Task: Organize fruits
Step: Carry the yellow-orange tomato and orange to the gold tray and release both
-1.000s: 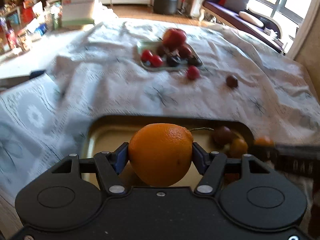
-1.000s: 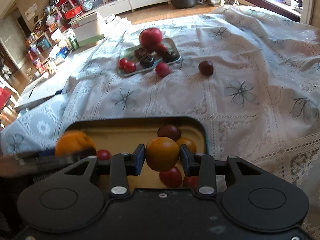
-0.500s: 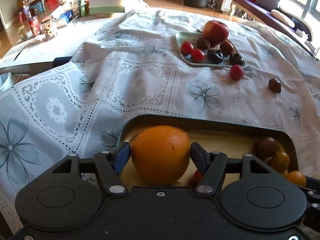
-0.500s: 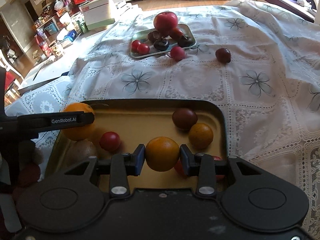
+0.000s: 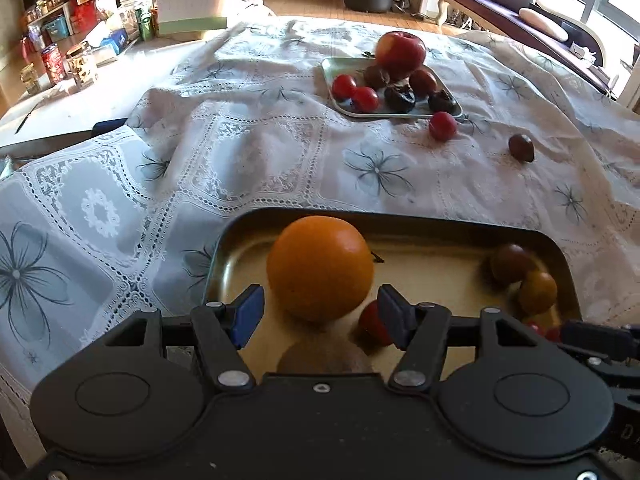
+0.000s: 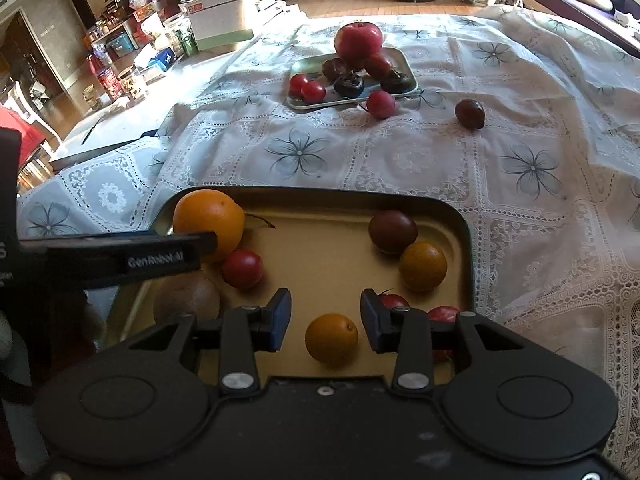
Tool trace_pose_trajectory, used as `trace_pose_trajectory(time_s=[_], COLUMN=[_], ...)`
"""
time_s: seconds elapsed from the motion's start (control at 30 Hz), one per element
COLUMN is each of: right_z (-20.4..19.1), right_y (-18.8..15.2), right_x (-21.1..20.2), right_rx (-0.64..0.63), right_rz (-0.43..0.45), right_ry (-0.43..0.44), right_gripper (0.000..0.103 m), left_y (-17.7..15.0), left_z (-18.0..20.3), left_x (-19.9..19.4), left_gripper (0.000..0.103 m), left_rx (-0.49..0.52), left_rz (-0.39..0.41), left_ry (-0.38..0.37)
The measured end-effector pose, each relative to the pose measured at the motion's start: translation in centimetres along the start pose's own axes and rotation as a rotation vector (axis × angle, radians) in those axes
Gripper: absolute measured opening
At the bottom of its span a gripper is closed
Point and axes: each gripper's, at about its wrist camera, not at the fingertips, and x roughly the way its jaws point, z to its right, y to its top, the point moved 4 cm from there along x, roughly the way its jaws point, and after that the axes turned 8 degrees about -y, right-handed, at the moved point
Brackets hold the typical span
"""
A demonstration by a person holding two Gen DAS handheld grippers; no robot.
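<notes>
Two small orange fruits (image 6: 331, 338) and one large orange (image 6: 208, 220) sit in the tray (image 6: 464, 224).

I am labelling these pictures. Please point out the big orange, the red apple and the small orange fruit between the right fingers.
big orange (image 5: 320, 266), left wrist view, front skin
red apple (image 6: 359, 42), right wrist view, front side
small orange fruit (image 6: 331, 338), right wrist view, top

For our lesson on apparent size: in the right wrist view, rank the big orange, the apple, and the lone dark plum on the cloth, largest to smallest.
1. Big orange, though nearest the camera.
2. Apple.
3. Dark plum.
</notes>
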Motion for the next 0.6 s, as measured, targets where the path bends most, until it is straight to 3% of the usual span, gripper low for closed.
trace_pose_trajectory(time_s=[0.33,0.6], right_z=[0.2,1.3], right_y=[0.1,0.8], right_x=[0.5,1.2], right_rx=[0.002,0.022], right_rz=[-0.019,-0.053], right_ry=[-0.018,-0.041], right_gripper=[0.040,0.040], left_y=[0.1,0.7], left_z=[0.6,1.8], left_x=[-0.6,0.3], left_gripper=[0.065,0.065], left_rx=[0.022,0.078], left_rz=[0.003,-0.046], left_ry=[-0.006,-0.029])
